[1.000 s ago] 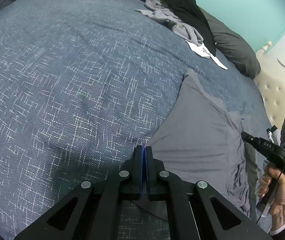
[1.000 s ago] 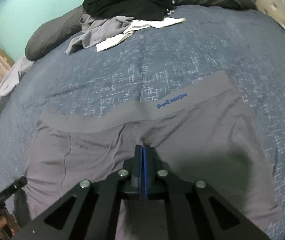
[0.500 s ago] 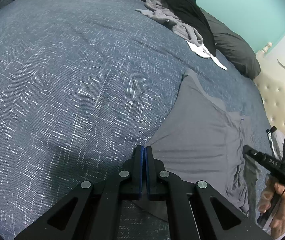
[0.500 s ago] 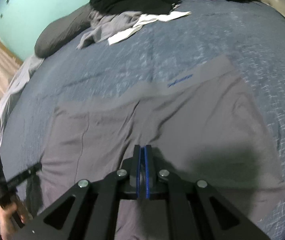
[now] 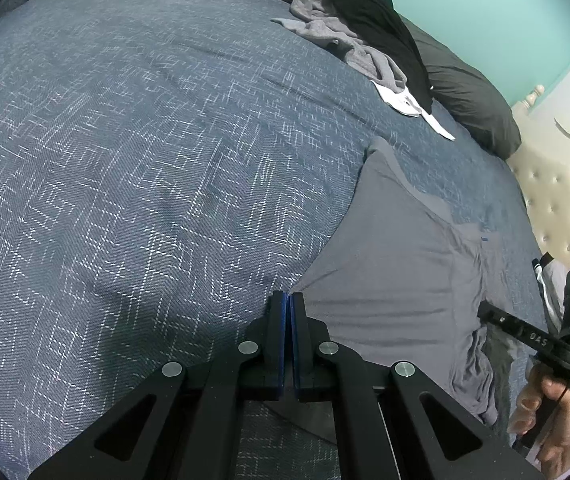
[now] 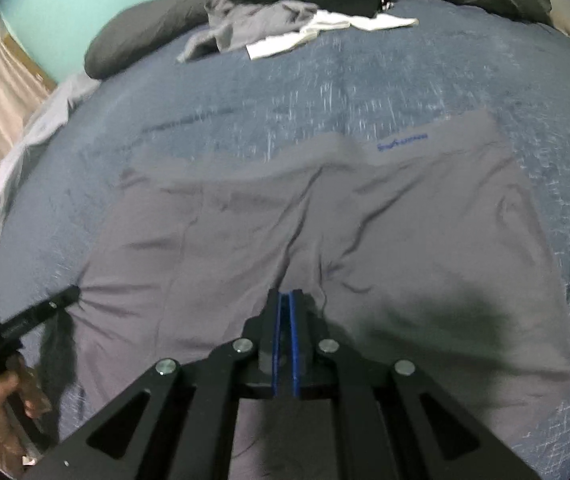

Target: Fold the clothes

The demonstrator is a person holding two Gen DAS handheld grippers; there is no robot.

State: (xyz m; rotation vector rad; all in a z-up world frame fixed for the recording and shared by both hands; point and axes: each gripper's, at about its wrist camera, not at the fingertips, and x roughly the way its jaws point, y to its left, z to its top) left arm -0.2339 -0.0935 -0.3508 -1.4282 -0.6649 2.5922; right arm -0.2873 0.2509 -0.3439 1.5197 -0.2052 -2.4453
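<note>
Since a second ago, the right gripper (image 6: 284, 300) has been pulling back and swinging to its right across the grey shorts (image 6: 325, 248), so the garment is now filling more of its view and the picture is smearing with the motion. Its tongs are pressed together, and I cannot tell whether any cloth is caught between them; the fabric is puckering just ahead of the tips, near the crotch seam. The left gripper (image 5: 287, 300) is hardly shifting at all: its tongs are also pressed together, sitting right at the hem corner of the shorts, and they seem to be pinning or pinching that corner, though the frame is not settling which.

The shorts are lying spread on the blue patterned bedspread (image 5: 145, 160), waistband away from the person and legs toward them. Holding one corner steady while the other tool is working the middle looks to me like smoothing before the first fold. Up by the dark pillows (image 5: 469, 92), a heap of unfolded clothes (image 5: 357, 36) is waiting well apart from this piece.
</note>
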